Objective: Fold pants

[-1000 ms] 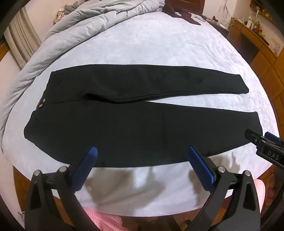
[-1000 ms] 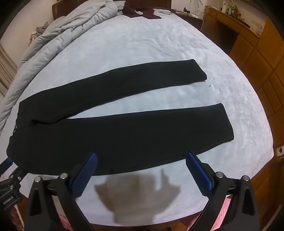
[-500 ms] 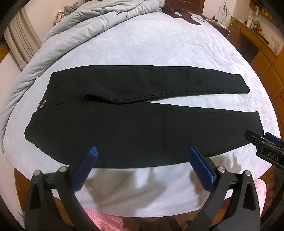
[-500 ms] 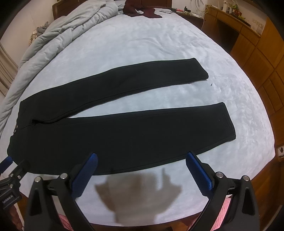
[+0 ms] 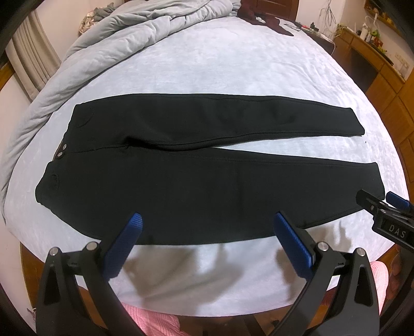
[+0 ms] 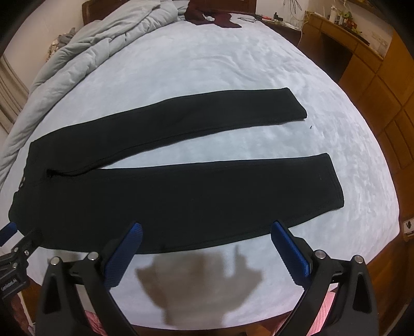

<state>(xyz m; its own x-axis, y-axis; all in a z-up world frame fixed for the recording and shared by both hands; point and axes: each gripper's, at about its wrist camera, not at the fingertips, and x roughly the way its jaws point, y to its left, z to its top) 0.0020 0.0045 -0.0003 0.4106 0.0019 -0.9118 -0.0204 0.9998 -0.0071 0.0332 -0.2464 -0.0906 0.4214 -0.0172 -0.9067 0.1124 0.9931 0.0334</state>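
Black pants lie flat on the bed, waistband to the left with two metal buttons, legs spread apart toward the right. My left gripper hangs open above the near edge of the closer leg, around the thigh, with nothing between its blue pads. My right gripper is open too, hovering over the near edge of the same leg nearer the cuff. Each gripper shows at the edge of the other's view: the right one, the left one.
A pale blue-grey sheet covers the bed. A bunched grey duvet lies along the far left. A dark red garment sits at the head end. Wooden cabinets and a desk stand to the right. Pink checked clothing shows below.
Both grippers have drifted slightly lower and closer to the pants' near edge. They stay open, and the pants have not moved.
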